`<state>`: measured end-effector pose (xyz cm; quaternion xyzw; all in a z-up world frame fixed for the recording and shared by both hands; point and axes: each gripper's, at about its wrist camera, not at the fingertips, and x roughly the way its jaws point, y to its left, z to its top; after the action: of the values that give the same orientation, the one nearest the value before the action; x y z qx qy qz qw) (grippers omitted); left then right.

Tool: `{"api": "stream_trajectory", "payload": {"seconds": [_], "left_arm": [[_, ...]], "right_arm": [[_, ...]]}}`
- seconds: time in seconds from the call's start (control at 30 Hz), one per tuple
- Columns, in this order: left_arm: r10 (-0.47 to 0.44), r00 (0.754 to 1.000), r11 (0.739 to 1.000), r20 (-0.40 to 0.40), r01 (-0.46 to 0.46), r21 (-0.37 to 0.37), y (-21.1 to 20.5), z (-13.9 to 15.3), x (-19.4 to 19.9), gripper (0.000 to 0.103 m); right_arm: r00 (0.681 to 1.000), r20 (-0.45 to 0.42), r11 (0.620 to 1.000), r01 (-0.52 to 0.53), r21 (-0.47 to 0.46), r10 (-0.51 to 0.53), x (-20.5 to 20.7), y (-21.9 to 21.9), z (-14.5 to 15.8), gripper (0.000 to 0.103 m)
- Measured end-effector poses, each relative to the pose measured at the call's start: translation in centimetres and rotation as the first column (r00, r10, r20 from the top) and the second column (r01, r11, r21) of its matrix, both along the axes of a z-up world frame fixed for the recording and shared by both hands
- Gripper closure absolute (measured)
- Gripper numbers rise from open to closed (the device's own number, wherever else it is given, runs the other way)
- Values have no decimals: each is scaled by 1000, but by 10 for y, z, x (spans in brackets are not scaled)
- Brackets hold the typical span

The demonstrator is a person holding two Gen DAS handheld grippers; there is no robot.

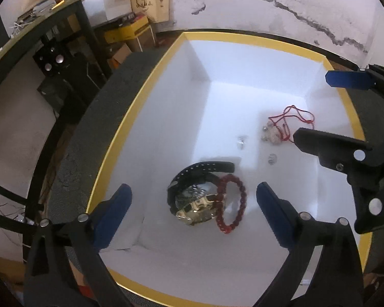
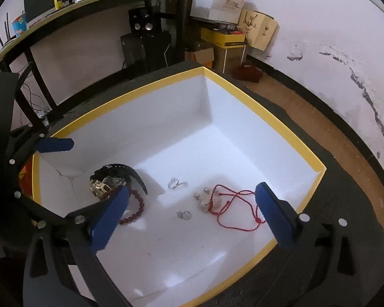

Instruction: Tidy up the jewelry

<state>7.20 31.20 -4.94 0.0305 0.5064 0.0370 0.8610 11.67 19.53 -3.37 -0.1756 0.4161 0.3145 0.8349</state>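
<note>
A white box with a yellow rim [image 1: 243, 37] [image 2: 281, 124] holds the jewelry. A black-strap watch with a gold case [image 1: 194, 199] [image 2: 107, 183] lies on its floor with a red bead bracelet [image 1: 233, 203] [image 2: 135, 211] leaning on it. A red cord necklace with pale charms [image 1: 289, 125] [image 2: 233, 208], a silver ring [image 1: 241, 143] [image 2: 176, 183] and a small silver piece [image 1: 272, 158] [image 2: 184, 215] lie nearby. My left gripper [image 1: 193, 206] is open above the watch. My right gripper [image 2: 190, 208] is open above the necklace and also shows in the left wrist view [image 1: 320, 110].
The box sits on a dark grey mat [image 1: 120, 92] [image 2: 345, 230]. A black desk frame [image 1: 82, 25] [image 2: 176, 18], speakers [image 2: 142, 24] and cardboard boxes [image 2: 256, 29] stand beyond. A cracked white wall [image 1: 294, 7] lies behind.
</note>
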Motion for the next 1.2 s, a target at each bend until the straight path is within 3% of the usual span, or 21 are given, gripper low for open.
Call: {"api": "stream_trajectory", "payload": {"seconds": [0.43, 0.77, 0.93, 1.2], "left_arm": [[-2, 1000, 1000, 16, 2, 17, -17, 22, -8, 8], [-40, 997, 999, 71, 40, 5, -70, 56, -24, 8], [-95, 989, 994, 116, 100, -39, -129, 72, -29, 8], [-214, 966, 968, 144, 229, -102, -238, 71, -42, 8]], "right_arm": [[999, 32, 999, 30, 41, -32, -18, -34, 31, 7], [982, 72, 980, 169, 105, -177, -56, -125, 71, 7], [936, 107, 939, 324, 116, -336, -82, -204, 85, 7], [826, 100, 829, 539, 146, -555, -124, -323, 83, 7]]}}
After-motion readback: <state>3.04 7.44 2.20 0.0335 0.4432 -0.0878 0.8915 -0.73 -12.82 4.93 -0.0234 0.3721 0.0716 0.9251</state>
